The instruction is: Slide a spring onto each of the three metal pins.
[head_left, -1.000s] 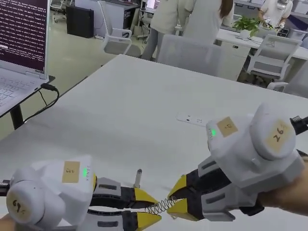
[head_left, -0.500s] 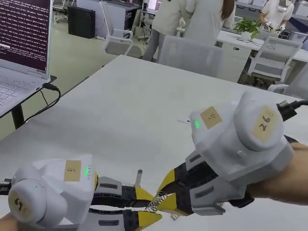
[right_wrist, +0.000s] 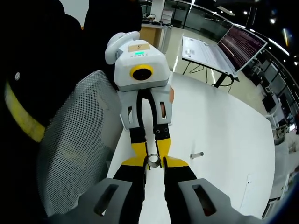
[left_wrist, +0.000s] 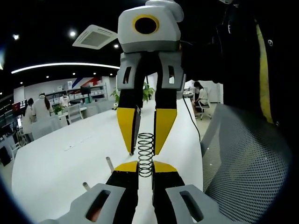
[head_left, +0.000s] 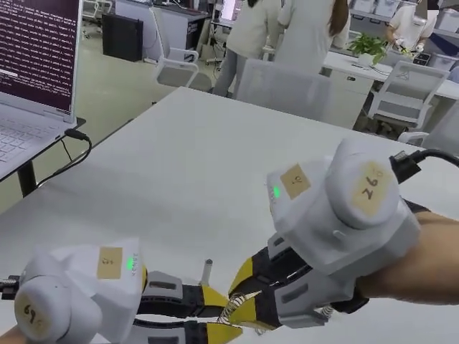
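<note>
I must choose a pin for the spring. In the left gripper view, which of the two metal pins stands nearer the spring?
The upper pin, just left of the spring; the other pin stands lower and farther left.

The left gripper (head_left: pixel 221 314) and right gripper (head_left: pixel 241 295) meet tip to tip, each pinching one end of a spring (head_left: pixel 233 307). A pin (head_left: pixel 206 272) stands upright on the table (head_left: pixel 215 165) just behind them.
</note>
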Demonstrator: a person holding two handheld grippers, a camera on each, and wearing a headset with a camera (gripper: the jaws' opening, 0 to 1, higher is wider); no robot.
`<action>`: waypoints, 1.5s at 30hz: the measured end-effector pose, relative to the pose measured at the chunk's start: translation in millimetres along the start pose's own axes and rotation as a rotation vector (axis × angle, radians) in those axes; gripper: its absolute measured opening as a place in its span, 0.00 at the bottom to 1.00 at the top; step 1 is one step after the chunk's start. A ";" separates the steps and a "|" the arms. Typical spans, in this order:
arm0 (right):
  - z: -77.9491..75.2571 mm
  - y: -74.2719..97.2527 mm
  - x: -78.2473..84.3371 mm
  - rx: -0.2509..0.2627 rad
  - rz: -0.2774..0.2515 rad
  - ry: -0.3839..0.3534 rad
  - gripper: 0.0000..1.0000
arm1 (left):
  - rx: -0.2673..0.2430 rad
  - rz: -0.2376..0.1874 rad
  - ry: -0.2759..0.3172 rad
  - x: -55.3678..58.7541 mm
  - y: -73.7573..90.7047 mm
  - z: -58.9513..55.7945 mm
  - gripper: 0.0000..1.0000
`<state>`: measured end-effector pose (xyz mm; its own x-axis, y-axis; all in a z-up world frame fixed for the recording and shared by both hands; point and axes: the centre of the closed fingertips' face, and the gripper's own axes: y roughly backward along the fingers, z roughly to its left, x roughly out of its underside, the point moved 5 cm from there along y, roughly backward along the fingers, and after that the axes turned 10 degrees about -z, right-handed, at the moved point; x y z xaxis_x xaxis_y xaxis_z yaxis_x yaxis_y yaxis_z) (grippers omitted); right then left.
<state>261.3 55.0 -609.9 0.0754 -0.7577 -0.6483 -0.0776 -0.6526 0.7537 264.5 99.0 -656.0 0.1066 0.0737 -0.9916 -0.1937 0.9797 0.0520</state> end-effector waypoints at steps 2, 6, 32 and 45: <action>0.2 -1.4 0.8 -0.009 0.008 -0.001 0.11 | -0.003 -0.004 0.005 -0.5 0.2 0.1 0.02; 0.3 -4.5 1.0 -0.024 0.027 0.009 0.11 | -0.007 -0.005 0.029 -0.9 0.8 0.7 0.02; -3.9 -10.1 0.0 -0.090 0.112 0.036 0.09 | -0.018 0.010 0.068 0.7 1.1 2.5 0.02; -6.0 -14.3 2.0 -0.109 0.156 0.018 0.08 | -0.013 0.025 0.067 4.5 -1.1 2.7 0.03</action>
<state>268.5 62.9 -621.3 0.0892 -0.8488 -0.5212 0.0186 -0.5218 0.8529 267.8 98.7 -660.2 0.0360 0.0849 -0.9957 -0.2079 0.9752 0.0756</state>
